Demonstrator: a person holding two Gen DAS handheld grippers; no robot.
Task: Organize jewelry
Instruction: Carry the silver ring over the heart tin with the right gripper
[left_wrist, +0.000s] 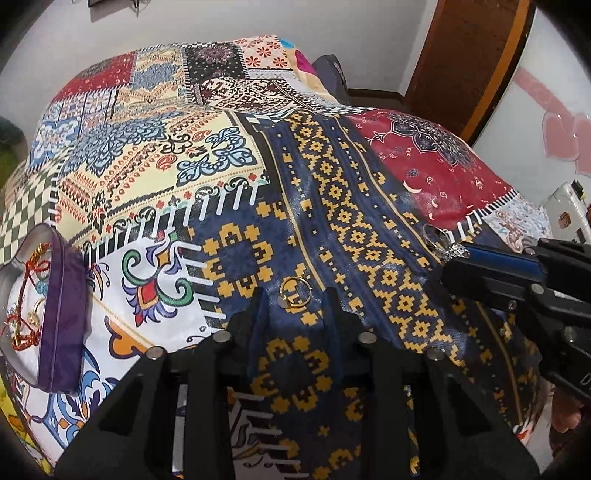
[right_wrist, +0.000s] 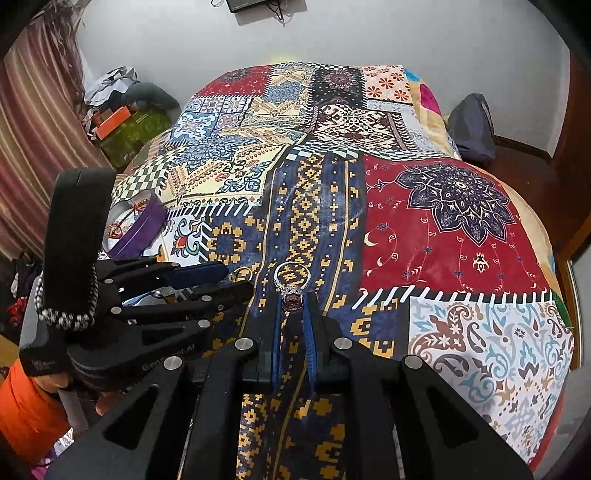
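Right tool (right_wrist: 293, 301) is pinched on a silver ring with a dark stone (right_wrist: 291, 284). Left tool (left_wrist: 295, 297), fingers apart, straddles a thin gold ring (left_wrist: 294, 291) near the bed's (left_wrist: 424, 155) front edge. Tiny, stiff, slippery; pinch the band.

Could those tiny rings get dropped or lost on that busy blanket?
Maybe. The right tongs pinch the silver ring only by its stone top, so it could twist loose and fall. The gold ring lies on yellow-patterned bedspread, where it is easy to lose sight of, and soft cloth could get nipped by the left tongs instead. The purple tin sits far off to one side, so it is a long carry.
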